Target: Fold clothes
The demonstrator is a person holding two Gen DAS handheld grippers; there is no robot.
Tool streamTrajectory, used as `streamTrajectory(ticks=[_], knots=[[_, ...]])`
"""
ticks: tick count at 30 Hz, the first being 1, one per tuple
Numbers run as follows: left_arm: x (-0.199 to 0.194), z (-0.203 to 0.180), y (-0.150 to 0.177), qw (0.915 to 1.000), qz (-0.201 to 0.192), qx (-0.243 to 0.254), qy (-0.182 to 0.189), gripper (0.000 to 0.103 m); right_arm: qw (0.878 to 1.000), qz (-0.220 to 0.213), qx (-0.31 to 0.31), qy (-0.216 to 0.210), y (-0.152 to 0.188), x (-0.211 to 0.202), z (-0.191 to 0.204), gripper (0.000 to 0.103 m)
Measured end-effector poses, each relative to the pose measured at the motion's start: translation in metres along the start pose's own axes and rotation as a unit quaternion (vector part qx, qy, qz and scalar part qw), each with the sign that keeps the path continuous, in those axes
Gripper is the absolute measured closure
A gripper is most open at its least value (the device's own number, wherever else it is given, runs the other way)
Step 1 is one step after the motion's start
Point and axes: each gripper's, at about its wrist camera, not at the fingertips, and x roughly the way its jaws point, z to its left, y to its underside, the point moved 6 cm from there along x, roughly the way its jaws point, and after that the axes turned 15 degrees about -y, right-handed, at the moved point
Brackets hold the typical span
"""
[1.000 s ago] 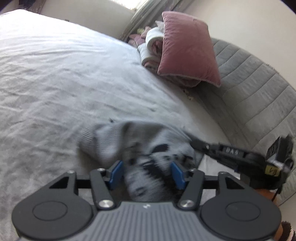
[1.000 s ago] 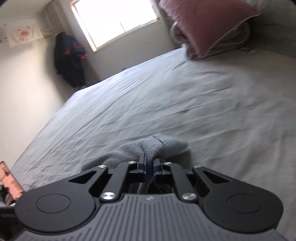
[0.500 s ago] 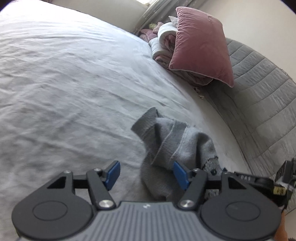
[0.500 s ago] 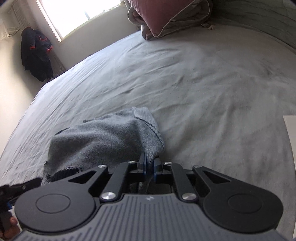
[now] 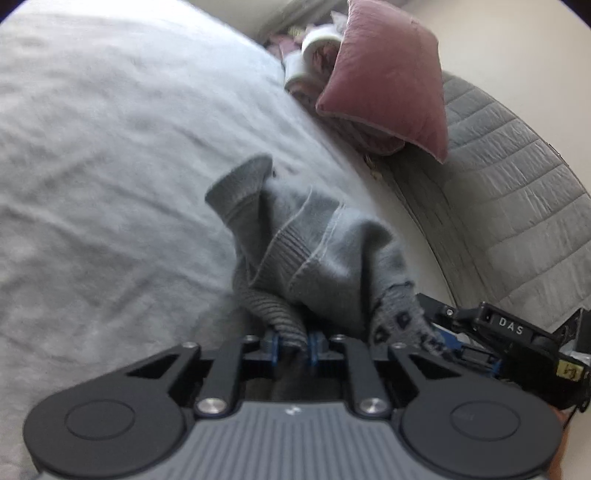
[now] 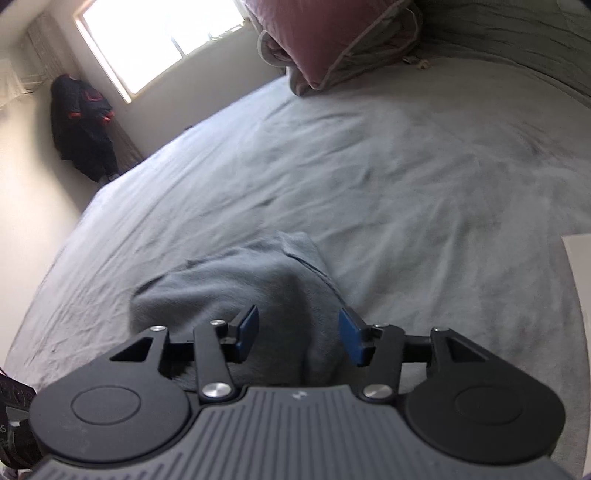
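A crumpled grey sweater [image 5: 314,251] lies bunched on the bed sheet [image 5: 92,166], near the pink pillow [image 5: 388,81]. The left gripper [image 5: 293,343] has just closed, its blue pads pinching a ribbed fold of it. The right gripper [image 6: 299,334] has just opened; its pads stand apart with the sweater loose between them.

Grey knitted garment [image 5: 325,258]: near end hidden behind the left gripper [image 5: 293,347] body; edges smeared by motion blur. Right gripper [image 5: 491,343]: cut off at the frame's right edge in the left wrist view. Pink pillow [image 6: 325,33]: top cropped, right wrist view. Pale flat object [image 6: 580,269], right of the open pads: cropped, unidentifiable.
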Motion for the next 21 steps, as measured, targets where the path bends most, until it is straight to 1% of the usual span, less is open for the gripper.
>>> streamTrajectory(ticks=[1, 4, 7, 9, 10, 13, 16, 21], knots=[[-0.007, -0.003, -0.001, 0.9999, -0.014, 0.008, -0.005, 0.093, 1.0, -0.001, -0.005, -0.004, 0.0, 0.0, 0.004, 0.047], [-0.037, -0.011, -0.004, 0.9983, -0.051, 0.027, -0.005, 0.094, 1.0, -0.004, -0.014, -0.012, -0.001, 0.001, 0.014, 0.046], [-0.068, -0.011, -0.005, 0.9952, -0.089, 0.041, -0.003, 0.094, 0.999, -0.004, -0.022, -0.025, -0.002, 0.002, 0.022, 0.045], [-0.09, -0.008, -0.007, 0.9924, -0.113, 0.048, 0.007, 0.094, 0.999, -0.004, -0.03, -0.037, -0.002, 0.003, 0.03, 0.044], [-0.101, -0.004, -0.009, 0.9912, -0.123, 0.049, 0.01, 0.094, 0.999, -0.003, -0.033, -0.042, -0.001, 0.004, 0.034, 0.043], [-0.124, 0.006, -0.01, 0.9896, -0.136, 0.045, 0.015, 0.094, 0.997, 0.002, -0.045, -0.067, 0.001, 0.006, 0.047, 0.042], [-0.139, 0.017, -0.002, 0.9911, -0.124, 0.047, 0.006, 0.094, 0.995, 0.009, -0.063, -0.081, 0.006, 0.011, 0.062, 0.041], [-0.146, 0.037, 0.026, 0.9936, -0.079, 0.08, -0.008, 0.094, 0.991, 0.025, -0.1, -0.086, 0.017, 0.022, 0.079, 0.039]])
